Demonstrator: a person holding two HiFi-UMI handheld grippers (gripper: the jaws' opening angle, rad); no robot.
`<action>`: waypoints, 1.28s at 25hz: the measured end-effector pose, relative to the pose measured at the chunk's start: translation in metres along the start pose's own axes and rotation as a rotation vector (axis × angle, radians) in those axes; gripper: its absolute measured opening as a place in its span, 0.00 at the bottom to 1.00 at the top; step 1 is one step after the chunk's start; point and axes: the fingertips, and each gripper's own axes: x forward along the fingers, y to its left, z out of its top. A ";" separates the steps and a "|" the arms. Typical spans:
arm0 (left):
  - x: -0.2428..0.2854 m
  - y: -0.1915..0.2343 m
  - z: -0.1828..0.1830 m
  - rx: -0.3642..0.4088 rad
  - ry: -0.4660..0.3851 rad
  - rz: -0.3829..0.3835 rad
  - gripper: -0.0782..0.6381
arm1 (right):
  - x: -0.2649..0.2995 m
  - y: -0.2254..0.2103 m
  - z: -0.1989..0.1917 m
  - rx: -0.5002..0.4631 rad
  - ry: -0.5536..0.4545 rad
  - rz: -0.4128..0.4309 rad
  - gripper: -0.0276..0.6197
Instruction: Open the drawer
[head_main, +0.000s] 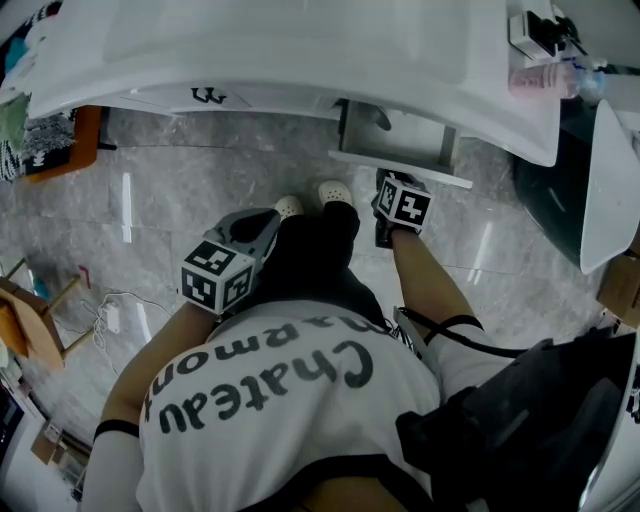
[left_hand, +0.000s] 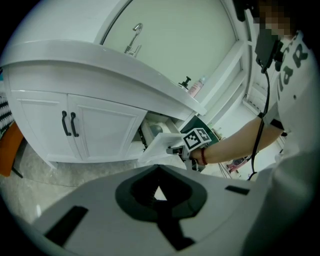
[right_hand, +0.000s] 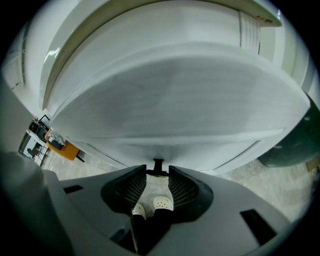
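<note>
The drawer (head_main: 430, 176) is seen pulled out from under the white vanity (head_main: 300, 50), at 1 o'clock from the person's white shoes (head_main: 335, 191). Inside it a grey rounded shape (left_hand: 156, 129) is glimpsed; what it is cannot be told. The drawer's black handle (right_hand: 158, 163) is pinched between the 2 jaws of the right gripper (right_hand: 157, 174). The left gripper (left_hand: 159, 200) is held at 8 o'clock from the shoes, jaws pressed together on nothing. A pink bottle (head_main: 538, 76) stands on the counter, at 2 o'clock from the drawer.
</note>
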 end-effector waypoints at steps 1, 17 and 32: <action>0.000 0.000 0.000 0.001 0.001 0.000 0.12 | -0.001 0.000 -0.001 -0.001 0.002 0.000 0.27; 0.006 0.000 0.004 -0.046 -0.016 0.011 0.12 | -0.008 0.002 -0.013 -0.001 0.005 0.011 0.27; 0.005 0.000 -0.001 -0.061 -0.018 0.014 0.12 | -0.020 0.005 -0.064 0.010 0.117 -0.010 0.05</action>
